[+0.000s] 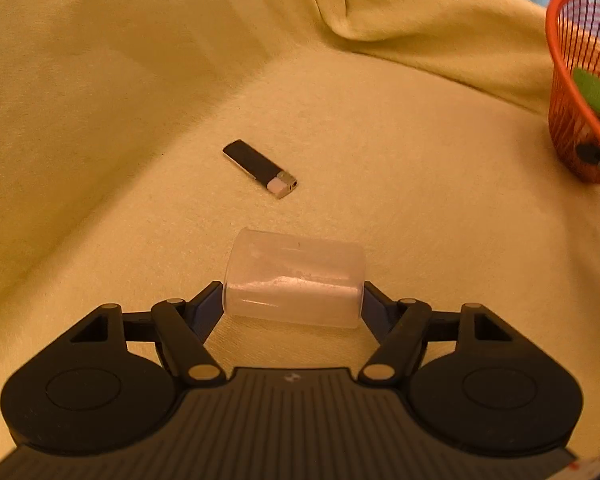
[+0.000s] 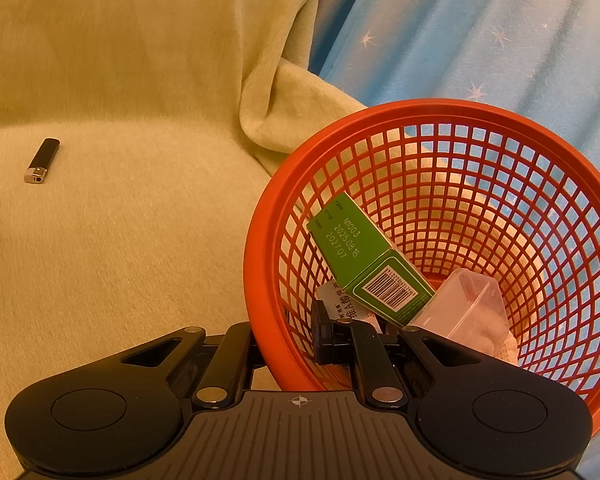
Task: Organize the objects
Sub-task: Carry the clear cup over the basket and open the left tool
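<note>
Between the fingers of the left gripper lies a clear plastic cup on its side, one finger against its base and the other against its open mouth. The fingers appear to pinch it end to end, probably because the round wall would roll out of a sideways hold. It sits low over the cream blanket that covers the surface, and whether it still touches the cloth cannot be told.

Beyond the cup, well apart from it, a black lighter with a silver head lies flat on the blanket, not yet collected.

The right gripper has its fingers pressed together on the near rim of the orange basket, one finger outside and one inside the wall, apparently to steady and tilt it toward the incoming things. Inside lean a green box, a clear lidded container and a white printed label beneath the box.

From the left wrist view the basket is cut off at the frame edge and blurred. What fills the clear container is hard to make out. A blue starred curtain hangs behind.
</note>
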Action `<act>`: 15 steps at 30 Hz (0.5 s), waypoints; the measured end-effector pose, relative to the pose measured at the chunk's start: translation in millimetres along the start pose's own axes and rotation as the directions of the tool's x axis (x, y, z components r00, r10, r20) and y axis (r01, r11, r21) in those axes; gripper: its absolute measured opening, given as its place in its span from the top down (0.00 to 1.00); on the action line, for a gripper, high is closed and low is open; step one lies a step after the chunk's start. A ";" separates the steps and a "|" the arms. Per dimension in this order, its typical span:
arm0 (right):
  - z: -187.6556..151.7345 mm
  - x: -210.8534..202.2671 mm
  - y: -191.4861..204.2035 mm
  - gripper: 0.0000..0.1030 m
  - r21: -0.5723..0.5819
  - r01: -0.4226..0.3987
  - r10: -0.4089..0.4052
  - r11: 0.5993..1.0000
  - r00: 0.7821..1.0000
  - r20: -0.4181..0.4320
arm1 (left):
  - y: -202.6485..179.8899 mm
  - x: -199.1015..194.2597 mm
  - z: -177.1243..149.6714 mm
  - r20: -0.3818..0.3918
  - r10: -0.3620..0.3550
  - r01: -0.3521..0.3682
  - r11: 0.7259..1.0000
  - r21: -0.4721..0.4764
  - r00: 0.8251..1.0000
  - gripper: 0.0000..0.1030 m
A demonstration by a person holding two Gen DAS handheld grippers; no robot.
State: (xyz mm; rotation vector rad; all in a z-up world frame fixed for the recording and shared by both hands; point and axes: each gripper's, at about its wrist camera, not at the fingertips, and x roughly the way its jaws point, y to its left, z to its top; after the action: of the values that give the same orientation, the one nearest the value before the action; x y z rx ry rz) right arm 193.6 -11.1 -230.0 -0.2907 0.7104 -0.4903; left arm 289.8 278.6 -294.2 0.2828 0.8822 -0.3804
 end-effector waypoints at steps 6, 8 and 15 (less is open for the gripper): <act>0.6 0.3 0.7 0.93 -0.003 0.001 -0.001 1.000 1.000 0.000 | -7.8 -33.1 16.7 0.052 -0.014 0.016 0.999 -0.047 0.999 0.34; 0.8 1.0 0.8 0.93 -0.005 0.000 0.000 1.000 1.000 0.000 | -12.3 -43.8 23.6 0.069 -0.018 0.021 0.999 -0.049 0.997 0.34; 0.5 0.7 0.8 0.93 -0.003 -0.001 0.001 1.000 1.000 0.002 | -25.0 -66.3 43.5 0.105 -0.043 0.050 0.997 -0.059 0.994 0.34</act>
State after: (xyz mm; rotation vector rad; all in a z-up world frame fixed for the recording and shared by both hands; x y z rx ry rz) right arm 194.7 -10.8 -230.3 -0.2936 0.7094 -0.4885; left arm 270.8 252.7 -217.4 0.1842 0.7981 -0.4069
